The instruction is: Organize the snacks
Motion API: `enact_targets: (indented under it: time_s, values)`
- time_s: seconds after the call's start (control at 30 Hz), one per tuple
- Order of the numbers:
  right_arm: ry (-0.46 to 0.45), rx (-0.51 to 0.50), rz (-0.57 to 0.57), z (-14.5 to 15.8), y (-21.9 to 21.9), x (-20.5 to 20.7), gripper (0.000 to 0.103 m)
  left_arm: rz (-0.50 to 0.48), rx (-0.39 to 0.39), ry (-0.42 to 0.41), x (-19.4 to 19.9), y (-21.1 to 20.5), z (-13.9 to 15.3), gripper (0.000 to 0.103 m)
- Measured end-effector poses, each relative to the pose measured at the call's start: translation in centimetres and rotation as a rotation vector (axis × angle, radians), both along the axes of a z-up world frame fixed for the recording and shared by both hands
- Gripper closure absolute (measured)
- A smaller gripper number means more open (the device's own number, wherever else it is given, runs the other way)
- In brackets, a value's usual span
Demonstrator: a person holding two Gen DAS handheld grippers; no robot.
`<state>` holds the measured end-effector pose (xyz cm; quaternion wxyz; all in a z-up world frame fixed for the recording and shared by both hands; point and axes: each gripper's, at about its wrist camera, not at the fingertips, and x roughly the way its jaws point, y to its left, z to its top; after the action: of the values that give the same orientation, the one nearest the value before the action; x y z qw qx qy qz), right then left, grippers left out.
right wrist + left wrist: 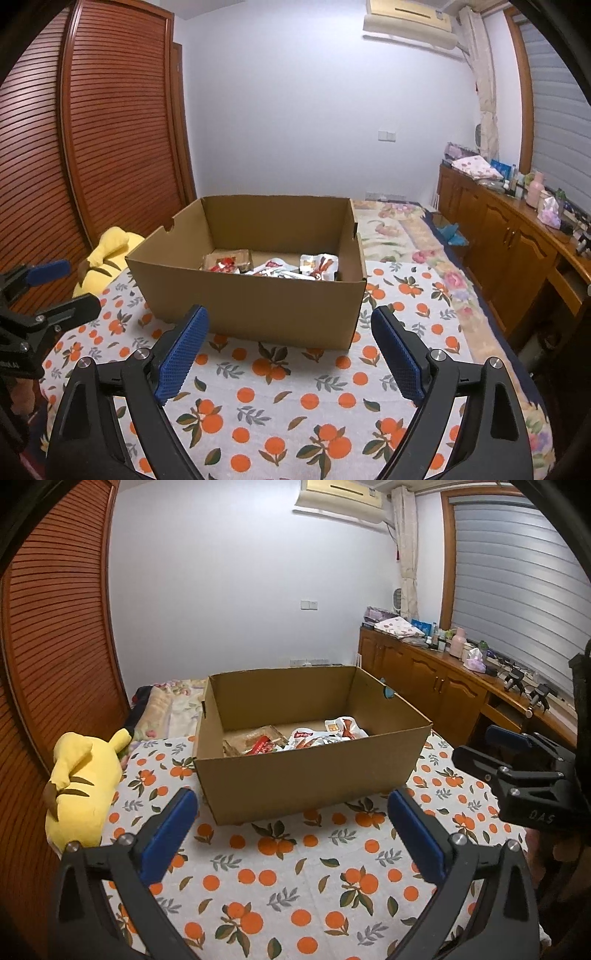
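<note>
Left wrist view: one cardboard box (306,775) sits on the orange-print bedsheet (295,886), with a handful of snack packets (314,736) lying at its bottom, too jumbled to count. One yellow plush (83,786) lies just beside the box's left side. My left gripper (291,834) and right gripper (290,350) are both spread wide and holding nothing, with bare sheet between them and the box's near wall.

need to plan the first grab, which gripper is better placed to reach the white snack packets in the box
Probably right. The white snack packets lie toward the right end of the cardboard box, nearer the right gripper. The left gripper faces the brown packet end. Both are open and empty.
</note>
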<state>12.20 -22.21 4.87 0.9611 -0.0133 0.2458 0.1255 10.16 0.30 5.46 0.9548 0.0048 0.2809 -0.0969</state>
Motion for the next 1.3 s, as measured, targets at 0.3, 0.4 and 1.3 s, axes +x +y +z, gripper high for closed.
enact_targets:
  time_s: [0.3, 0.4, 1.3]
  values:
    - [-0.044, 0.010, -0.019, 0.6, -0.5, -2.4, 0.011, 0.064, -0.016, -0.021, -2.0, 0.3, 0.2, 0.000]
    - [-0.065, 0.006, -0.032, 0.8, -0.7, -3.0, 0.011, 0.080, -0.012, -0.036, -2.7, 0.4, 0.5, 0.000]
    - [-0.086, 0.003, -0.060, -0.8, -0.9, -6.3, 0.011, 0.167, 0.036, -0.051, -6.8, 1.1, -1.5, 0.000]
